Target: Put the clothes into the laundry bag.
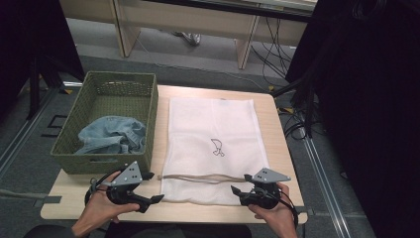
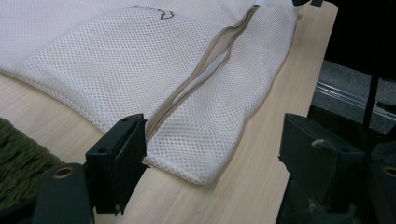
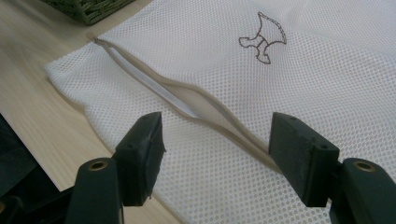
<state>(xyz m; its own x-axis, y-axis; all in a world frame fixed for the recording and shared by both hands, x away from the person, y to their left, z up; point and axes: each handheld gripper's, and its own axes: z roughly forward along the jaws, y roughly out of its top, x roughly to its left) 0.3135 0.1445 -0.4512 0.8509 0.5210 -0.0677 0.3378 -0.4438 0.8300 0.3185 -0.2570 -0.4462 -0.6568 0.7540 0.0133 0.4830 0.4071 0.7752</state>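
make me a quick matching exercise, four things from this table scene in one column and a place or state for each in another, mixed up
Things:
1. mesh laundry bag
2. denim garment
3. woven basket
4. left gripper

Place or state:
A. crumpled inside the basket
B. flat on the table, zip partly open along the near end
C. jaws open, at the bag's near left corner
D. green, at the table's left side

Pairs: 1-B, 2-A, 3-D, 4-C
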